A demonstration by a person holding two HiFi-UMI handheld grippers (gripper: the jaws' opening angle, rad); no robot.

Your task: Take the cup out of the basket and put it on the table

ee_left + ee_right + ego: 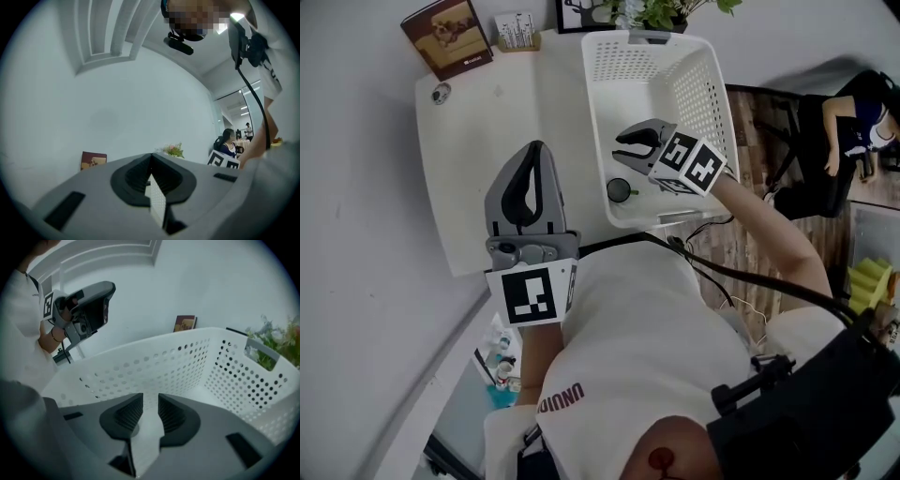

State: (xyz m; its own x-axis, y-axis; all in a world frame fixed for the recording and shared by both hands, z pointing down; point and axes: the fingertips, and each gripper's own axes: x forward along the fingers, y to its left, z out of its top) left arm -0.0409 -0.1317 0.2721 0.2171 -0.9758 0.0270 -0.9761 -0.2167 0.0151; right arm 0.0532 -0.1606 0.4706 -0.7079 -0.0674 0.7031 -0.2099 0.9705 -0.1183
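Left hand-held gripper point(534, 150) rests closed, empty, over the bench point(478, 131). Right hand-held gripper point(626, 148) hangs open inside the basket point(592, 112) (bench's right edge), near the cup point(620, 190) by its near wall; best to lower squarely, straddle the rim, then squeeze.

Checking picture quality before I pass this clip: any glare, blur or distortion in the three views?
Head view: evenly lit and sharp, with the table edges slightly bowed by the wide lens. Left gripper view: heavy fisheye, black corners, a glare patch at upper right. Right gripper view: black corners too; the right claw close to the lens looks soft, while the basket wall is clearer.
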